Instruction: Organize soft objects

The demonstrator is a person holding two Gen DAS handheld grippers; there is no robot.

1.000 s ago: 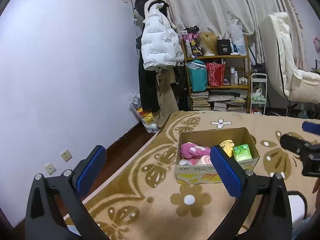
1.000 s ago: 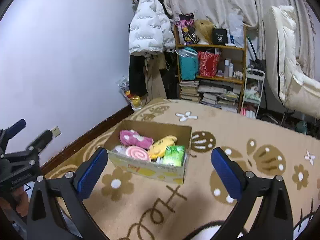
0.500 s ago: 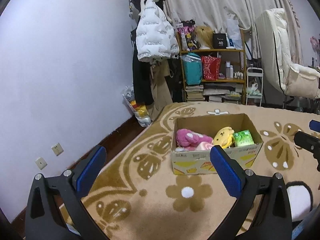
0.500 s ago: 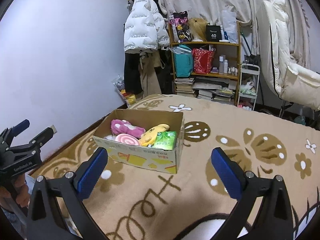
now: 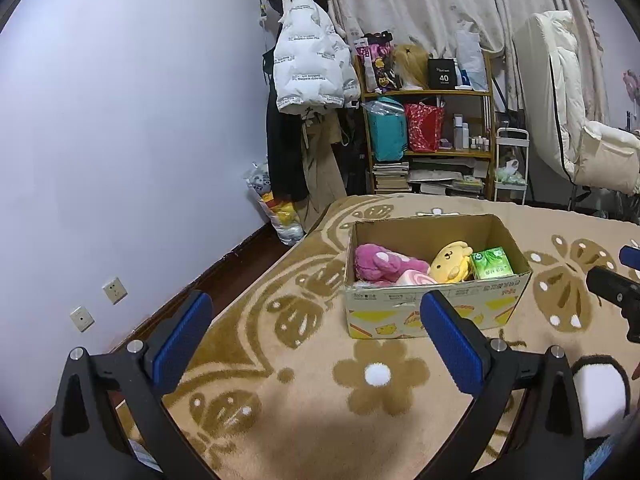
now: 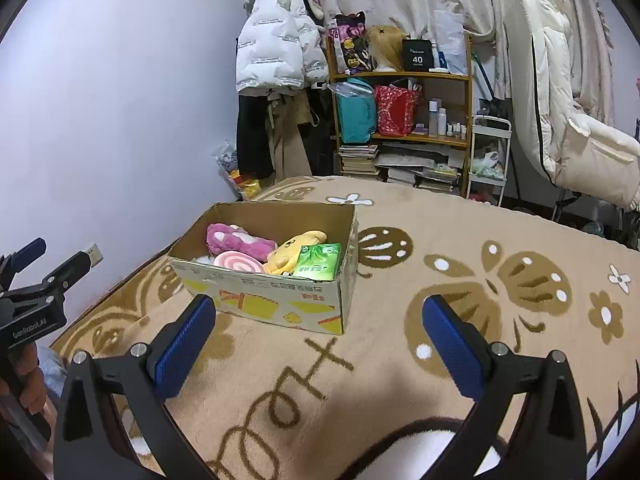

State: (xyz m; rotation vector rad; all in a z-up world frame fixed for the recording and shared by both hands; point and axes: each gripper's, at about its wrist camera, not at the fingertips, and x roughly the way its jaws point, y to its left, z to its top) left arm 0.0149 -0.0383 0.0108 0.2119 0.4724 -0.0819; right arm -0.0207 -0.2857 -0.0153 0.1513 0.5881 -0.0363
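An open cardboard box (image 5: 434, 312) (image 6: 280, 300) stands on the beige patterned blanket. Inside lie a pink plush (image 5: 380, 262) (image 6: 236, 240), a pink swirl plush (image 6: 239, 263), a yellow plush (image 5: 450, 266) (image 6: 294, 250) and a green tissue pack (image 5: 492, 264) (image 6: 318, 262). My left gripper (image 5: 316, 340) is open and empty, held in front of the box. My right gripper (image 6: 320, 340) is open and empty, in front of the box's near right corner. Each gripper shows at the edge of the other's view.
The blanket (image 6: 460, 300) covers a bed. Behind it stand a wooden shelf (image 5: 428, 144) with bags and books, a hanging white jacket (image 5: 312, 68), a white cart (image 6: 488, 152) and a white padded chair (image 6: 560, 120). The wall (image 5: 120, 140) runs along the left.
Both grippers have pulled back and lifted a little from the box. Both stay open and empty. The box and its contents have not moved.
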